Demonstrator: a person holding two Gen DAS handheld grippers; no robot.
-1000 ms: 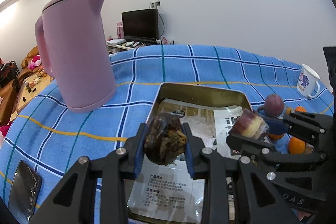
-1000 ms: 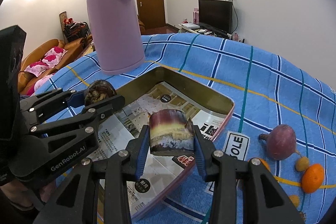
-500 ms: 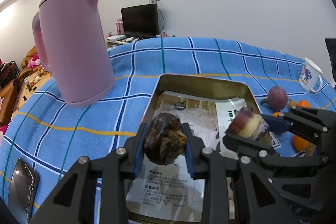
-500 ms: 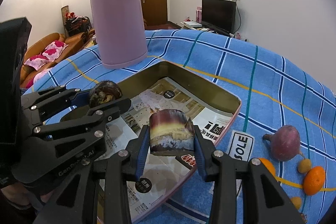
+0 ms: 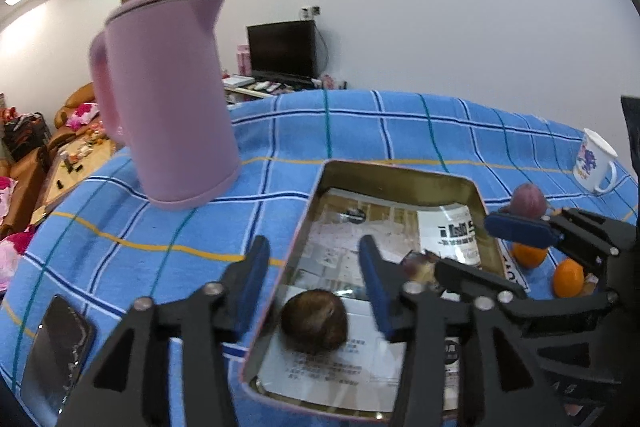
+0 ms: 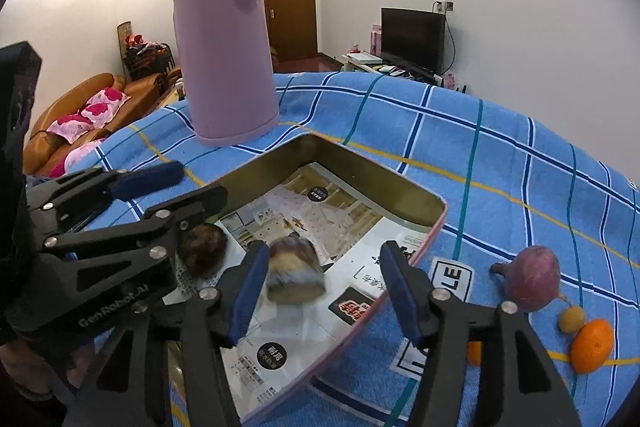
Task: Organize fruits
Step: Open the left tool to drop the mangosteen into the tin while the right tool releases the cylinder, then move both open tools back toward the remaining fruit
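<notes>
A dark brown, wrinkled fruit [image 5: 314, 321] lies on the paper lining of the metal tray [image 5: 400, 171], just below my left gripper [image 5: 314, 271]. That gripper's jaws are opening and its pads are clear of the fruit. A cut purple-and-yellow piece of fruit [image 6: 294, 277] lies blurred in the tray [image 6: 438, 211], close to the left finger of my right gripper [image 6: 324, 289]. Those jaws are opening too and do not press on it. The brown fruit [image 6: 202, 249] shows beside the left gripper [image 6: 172, 189].
A tall pink kettle [image 5: 168, 99] stands left of the tray on the blue checked cloth. Right of the tray lie a round purple fruit [image 6: 532, 277], oranges [image 6: 592, 345] and a small yellow fruit [image 6: 572, 319]. A mug [image 5: 594, 163] stands far right, a phone [image 5: 56, 343] near left.
Both grippers have gone from shut on their fruit to open. The brown fruit and the cut piece have dropped into the tray.
</notes>
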